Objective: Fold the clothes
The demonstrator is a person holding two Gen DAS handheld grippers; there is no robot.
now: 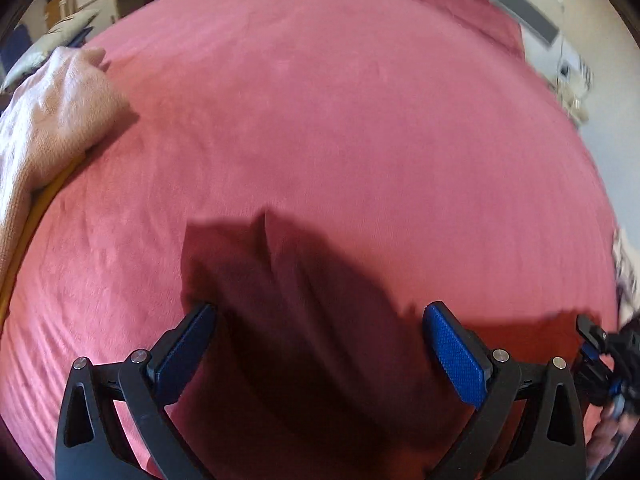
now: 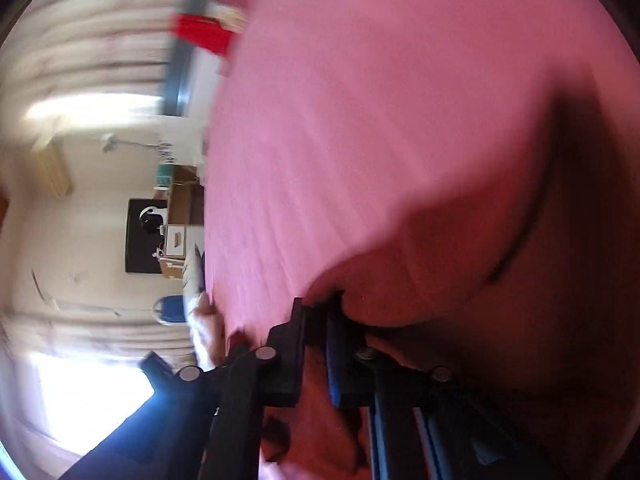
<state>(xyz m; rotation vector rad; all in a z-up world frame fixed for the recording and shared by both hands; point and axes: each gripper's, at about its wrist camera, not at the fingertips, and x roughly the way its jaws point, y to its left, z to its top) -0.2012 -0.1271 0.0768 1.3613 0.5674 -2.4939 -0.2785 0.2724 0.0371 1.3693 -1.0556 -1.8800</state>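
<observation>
- Clothing first: a red garment is hanging in front of the right wrist camera, pinched at its edge, so it is being carried above the bed rather than lying flat on it.
- The right gripper is clamping that edge; its jaws are standing almost together with cloth between them. In my judgement the hold is at an edge so the piece can be spread or doubled over.
- In the left wrist view the same red garment is showing low at the right, beside the right gripper.
- The left gripper is hovering over the bed with its jaws spread wide and nothing between them, probably waiting to take a second edge.
- A pale pink knitted garment is lying at the bed's left edge, well apart from the work, likely set aside.
- The bed, covered in pink plush, is carrying everything; its middle is giving room for laying the piece out.
- Both views are blurred, the right one heavily, so finer detail is hard to tell.
</observation>
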